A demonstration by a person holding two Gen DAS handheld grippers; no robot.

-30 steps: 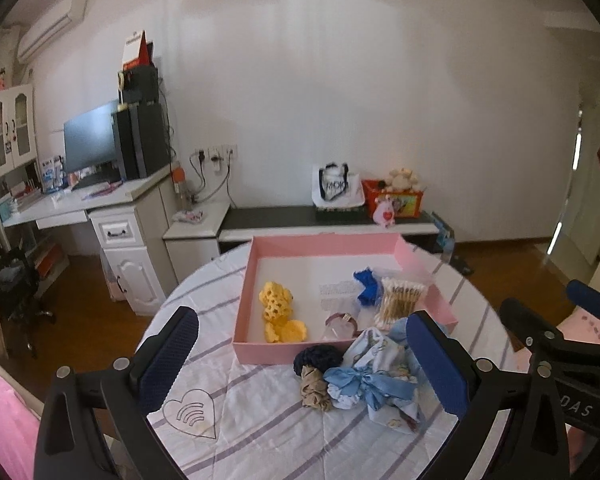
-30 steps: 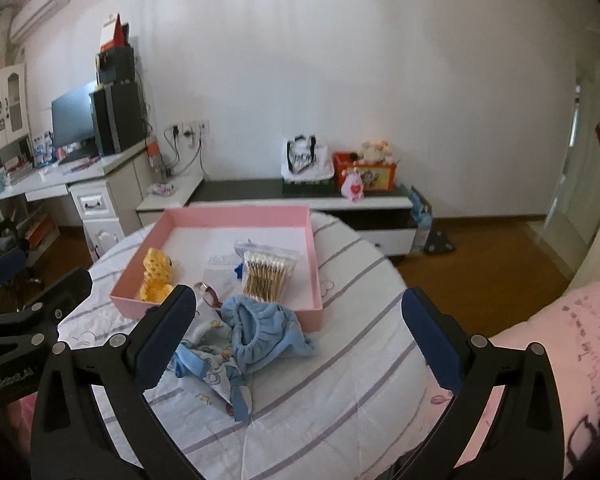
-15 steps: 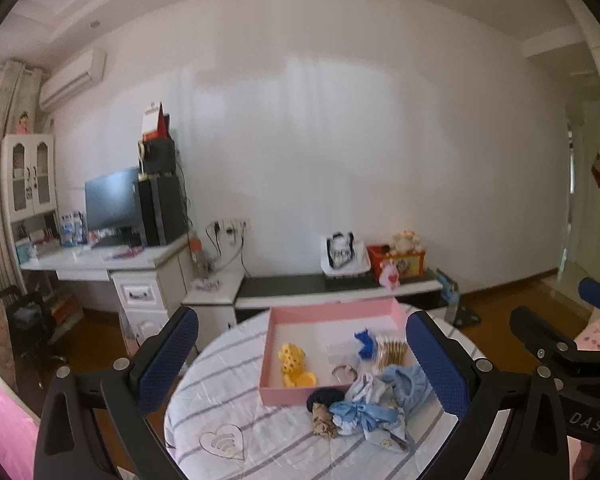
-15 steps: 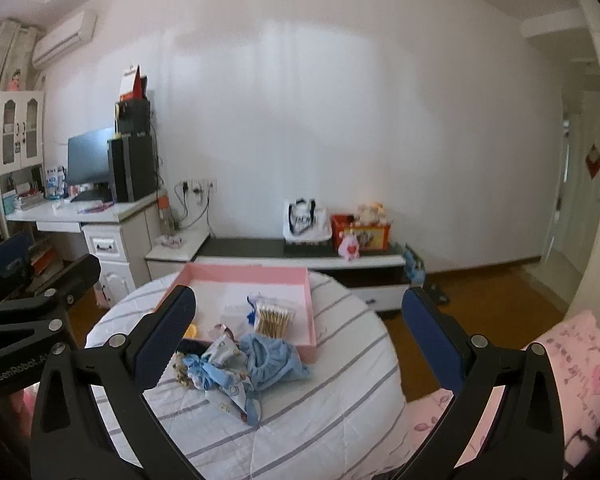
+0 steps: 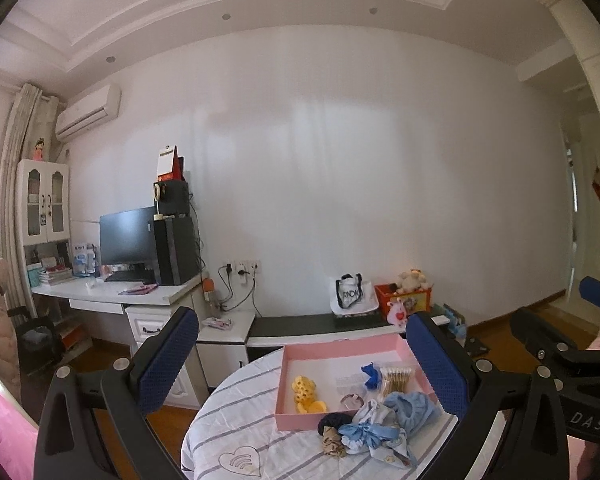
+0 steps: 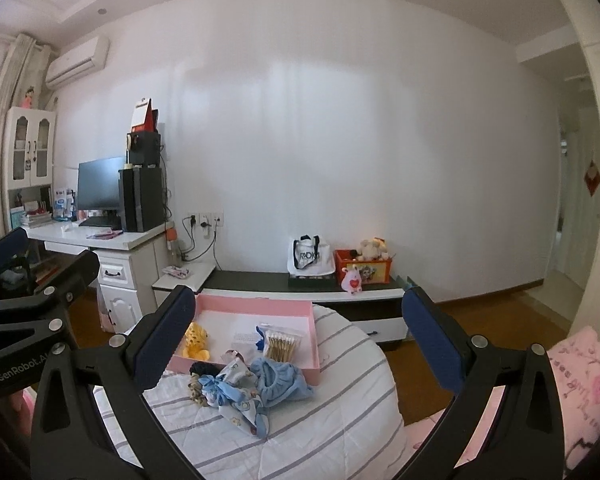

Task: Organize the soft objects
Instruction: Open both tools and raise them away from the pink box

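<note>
A pink tray (image 5: 342,351) (image 6: 256,305) stands on a round striped table (image 5: 236,412) (image 6: 340,412). In the tray lie a yellow soft toy (image 5: 303,388) (image 6: 196,338), a blue item (image 5: 370,374) and a pack of cotton swabs (image 5: 396,378) (image 6: 282,342). In front of the tray lies a pile of soft things: a blue cloth cap (image 5: 412,406) (image 6: 278,378), a light blue bow (image 5: 364,432) (image 6: 218,392), a dark scrunchie (image 5: 332,424) and a patterned cloth (image 6: 242,412). My left gripper (image 5: 300,360) and right gripper (image 6: 298,336) are both open and empty, held well back from the table.
A white desk (image 5: 140,294) with a monitor and a black tower stands at the left. A low dark cabinet (image 6: 300,282) along the wall holds a white bag and a red toy box. A pink cushion (image 6: 584,372) is at the right.
Both grippers have pulled back and tilted up; the table and tray now look smaller and lower in both views. Both stay open.
</note>
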